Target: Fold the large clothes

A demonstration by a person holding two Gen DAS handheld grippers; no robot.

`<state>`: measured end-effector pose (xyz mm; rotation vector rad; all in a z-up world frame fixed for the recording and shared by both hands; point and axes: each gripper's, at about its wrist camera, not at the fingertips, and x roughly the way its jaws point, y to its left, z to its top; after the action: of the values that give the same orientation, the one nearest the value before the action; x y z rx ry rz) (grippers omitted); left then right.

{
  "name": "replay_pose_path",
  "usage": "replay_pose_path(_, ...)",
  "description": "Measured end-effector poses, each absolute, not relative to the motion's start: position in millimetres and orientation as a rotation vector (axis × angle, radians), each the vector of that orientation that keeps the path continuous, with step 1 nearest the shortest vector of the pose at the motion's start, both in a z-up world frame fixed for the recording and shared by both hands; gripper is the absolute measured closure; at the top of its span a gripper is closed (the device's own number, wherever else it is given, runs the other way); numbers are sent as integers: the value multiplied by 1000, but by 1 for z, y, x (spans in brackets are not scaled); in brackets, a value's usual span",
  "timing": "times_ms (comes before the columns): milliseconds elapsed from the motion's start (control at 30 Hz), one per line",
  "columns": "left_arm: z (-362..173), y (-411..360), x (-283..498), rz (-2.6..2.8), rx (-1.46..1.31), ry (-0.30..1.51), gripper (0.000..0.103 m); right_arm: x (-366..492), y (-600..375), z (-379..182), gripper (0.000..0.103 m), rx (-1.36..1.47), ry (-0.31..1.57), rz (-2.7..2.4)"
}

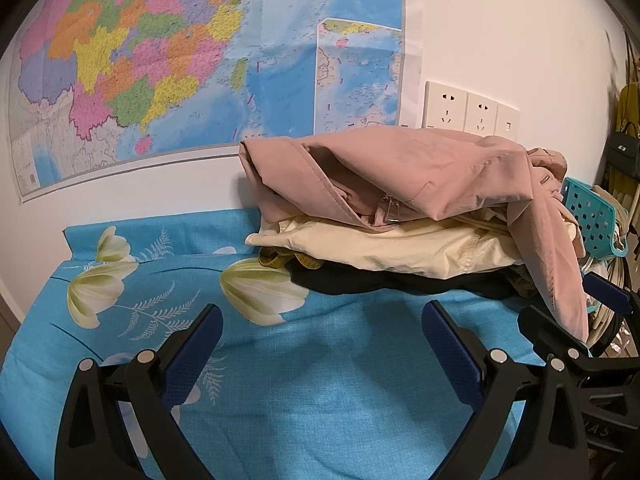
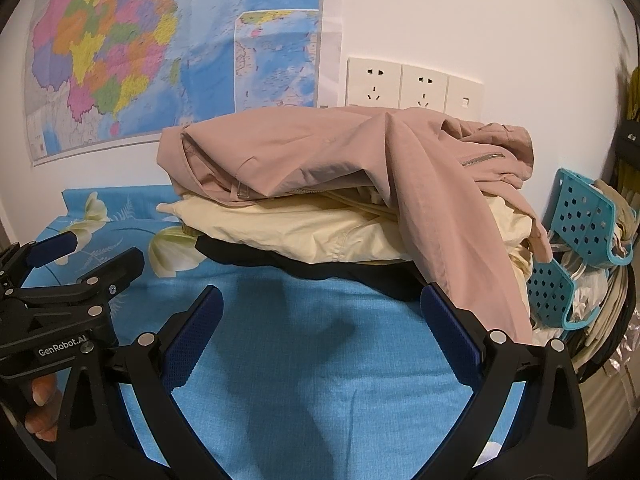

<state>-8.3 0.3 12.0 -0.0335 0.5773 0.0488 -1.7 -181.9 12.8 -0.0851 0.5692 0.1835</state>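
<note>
A pile of clothes lies on the bed against the wall. On top is a pink zip jacket point(image 1: 400, 168) point(image 2: 312, 152), and one of its sleeves point(image 2: 452, 240) hangs down the pile's right side. Under it lie a cream garment point(image 1: 380, 248) point(image 2: 280, 228) and a black garment point(image 1: 352, 284) point(image 2: 304, 266). A bit of mustard fabric point(image 1: 280, 260) peeks out at the left. My left gripper point(image 1: 322, 320) is open over the sheet, just short of the pile. My right gripper point(image 2: 320, 304) is open too, its right finger beside the hanging sleeve. Both hold nothing.
The bed has a blue floral sheet point(image 1: 140, 280) point(image 2: 320, 360). A map point(image 1: 160, 60) and wall sockets point(image 2: 400, 84) are behind the pile. A teal perforated basket point(image 2: 584, 216) and loose clutter sit off the bed's right edge. A hand point(image 2: 40, 408) holds the left gripper point(image 2: 80, 258).
</note>
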Motion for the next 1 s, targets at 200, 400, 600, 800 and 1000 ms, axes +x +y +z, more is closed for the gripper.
replay_pose_path(200,10,3,-7,49,-38,579,7,-1,-177,15,5,-120,559,183)
replay_pose_path(400,9,6,-1,43,-48,590,7,1,-173,20,5,-161,532,182)
replay_pose_path(600,6,12,6,45,-56,599,7,8,-165,24,5,-223,500,196)
replay_pose_path(800,-5,36,28,102,-87,632,7,27,-139,32,5,-445,396,183)
replay_pose_path(1000,-10,62,49,168,-88,642,7,74,-98,26,6,-647,351,219)
